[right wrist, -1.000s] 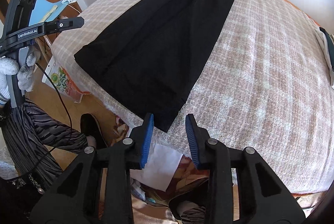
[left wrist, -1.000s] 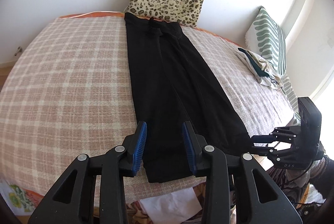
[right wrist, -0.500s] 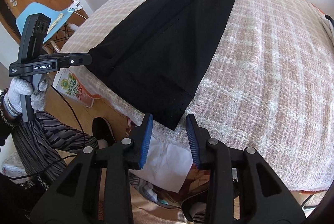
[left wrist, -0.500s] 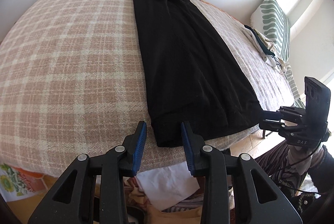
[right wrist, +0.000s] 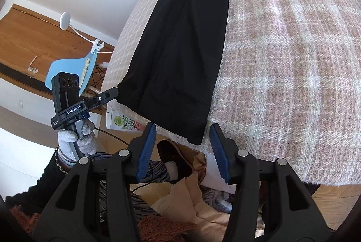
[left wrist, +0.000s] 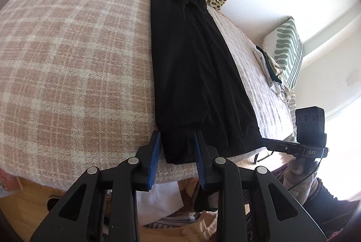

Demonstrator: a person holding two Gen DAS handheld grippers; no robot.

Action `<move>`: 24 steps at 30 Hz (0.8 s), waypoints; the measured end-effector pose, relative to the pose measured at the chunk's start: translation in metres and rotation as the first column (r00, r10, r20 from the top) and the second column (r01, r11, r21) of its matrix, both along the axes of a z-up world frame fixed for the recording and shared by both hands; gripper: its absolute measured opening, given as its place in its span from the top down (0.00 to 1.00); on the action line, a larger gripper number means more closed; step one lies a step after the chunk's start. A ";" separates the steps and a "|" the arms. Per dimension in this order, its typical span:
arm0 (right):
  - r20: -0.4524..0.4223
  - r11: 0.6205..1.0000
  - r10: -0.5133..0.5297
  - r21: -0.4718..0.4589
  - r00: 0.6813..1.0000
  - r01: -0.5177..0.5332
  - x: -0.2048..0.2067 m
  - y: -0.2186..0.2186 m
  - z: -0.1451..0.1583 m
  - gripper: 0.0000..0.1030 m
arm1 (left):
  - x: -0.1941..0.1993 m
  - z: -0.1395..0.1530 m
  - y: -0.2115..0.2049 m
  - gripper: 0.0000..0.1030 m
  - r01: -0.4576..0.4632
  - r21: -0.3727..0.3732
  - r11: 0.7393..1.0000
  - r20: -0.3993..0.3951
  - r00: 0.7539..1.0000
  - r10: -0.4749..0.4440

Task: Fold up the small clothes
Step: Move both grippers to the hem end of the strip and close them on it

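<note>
both tongs have dropped closer to the hem of the black trousers (left wrist: pixel 194 75), which lie flat and lengthwise on the checked bed (left wrist: pixel 67 61). left tongs (left wrist: pixel 177 155) have just been narrowing, straddling one hem corner, pads not clearly pressing. right tongs (right wrist: pixel 182 149) have just been widening, released around the other corner.

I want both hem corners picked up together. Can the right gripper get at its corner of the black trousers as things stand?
Probably yes. The right gripper, jaws just opening, has the hem corner of the trousers hanging over the bed edge right between them, with nothing in the way. The pads aren't pressing yet.
</note>
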State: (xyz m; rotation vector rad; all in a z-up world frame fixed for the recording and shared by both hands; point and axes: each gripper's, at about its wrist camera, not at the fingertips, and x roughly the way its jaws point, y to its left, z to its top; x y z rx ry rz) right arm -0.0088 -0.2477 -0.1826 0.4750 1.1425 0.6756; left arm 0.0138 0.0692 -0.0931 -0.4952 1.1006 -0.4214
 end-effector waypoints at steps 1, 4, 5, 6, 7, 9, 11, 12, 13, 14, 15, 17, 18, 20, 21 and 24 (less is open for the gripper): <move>-0.010 1.000 -0.003 0.014 1.000 0.003 0.001 -0.001 -0.001 0.49 | 0.001 -0.002 0.001 0.75 -0.003 -0.008 1.000 -0.010 1.000 0.003; -0.032 0.999 -0.007 0.047 0.999 0.009 -0.002 -0.007 -0.005 0.50 | 0.001 -0.004 0.001 0.75 -0.007 -0.046 0.999 -0.036 0.999 0.005; -0.034 0.999 -0.005 0.052 0.999 0.007 -0.002 -0.007 -0.005 0.50 | 0.001 -0.003 -0.001 0.75 -0.004 -0.044 0.999 -0.037 0.999 0.002; -0.035 0.999 0.000 0.054 0.999 0.002 -0.002 -0.009 -0.005 0.50 | 0.001 -0.002 -0.002 0.75 0.001 -0.040 0.999 -0.033 0.999 -0.003; -0.033 0.999 -0.001 0.052 0.999 0.002 -0.002 -0.009 -0.005 0.50 | 0.001 -0.001 -0.005 0.75 0.008 -0.029 1.000 -0.033 0.999 -0.009; -0.038 0.999 -0.005 0.041 0.999 0.006 0.000 -0.007 -0.004 0.57 | 0.003 -0.001 -0.009 0.75 0.018 -0.017 1.000 -0.035 0.999 -0.019; -0.051 1.000 -0.007 0.022 0.999 0.008 0.002 0.000 -0.009 0.72 | 0.004 0.001 -0.015 0.83 0.032 0.004 0.999 -0.026 0.999 -0.032; -0.055 1.000 -0.003 0.010 0.998 0.004 0.003 0.003 -0.011 0.81 | 0.004 0.003 -0.018 0.91 0.041 0.017 0.999 -0.015 0.999 -0.041; -0.052 1.000 -0.001 0.002 0.999 0.001 0.003 0.005 -0.013 0.87 | 0.004 0.003 -0.020 0.92 0.052 0.031 0.998 -0.002 0.999 -0.052; -0.049 1.000 0.002 -0.003 0.999 -0.002 0.003 0.007 -0.013 0.89 | 0.003 0.005 -0.022 0.94 0.061 0.045 0.997 0.014 0.998 -0.062; -0.045 1.000 0.001 -0.009 0.999 -0.002 0.002 0.012 -0.012 0.90 | 0.002 0.005 -0.023 0.96 0.068 0.057 0.996 0.027 0.997 -0.070; -0.040 1.000 -0.001 -0.020 0.999 0.000 0.001 0.015 -0.012 0.92 | 0.001 0.005 -0.024 0.96 0.070 0.075 0.995 0.043 0.996 -0.074; -0.041 1.000 -0.008 -0.020 0.999 0.007 0.001 0.019 -0.011 0.93 | 0.001 0.004 -0.022 0.96 0.067 0.070 0.995 0.045 0.997 -0.070; -0.043 1.000 -0.015 -0.010 0.999 0.015 0.002 0.021 -0.010 0.94 | 0.001 0.004 -0.017 0.97 0.049 0.049 0.998 0.044 0.998 -0.051; -0.042 1.000 -0.019 -0.004 0.999 0.019 0.003 0.020 -0.009 0.94 | 0.001 0.004 -0.015 0.97 0.039 0.035 0.999 0.045 0.998 -0.041; -0.033 0.999 -0.022 0.030 0.999 0.023 0.005 0.012 -0.003 0.94 | 0.001 0.010 -0.010 0.97 0.025 -0.007 1.000 0.060 0.998 -0.025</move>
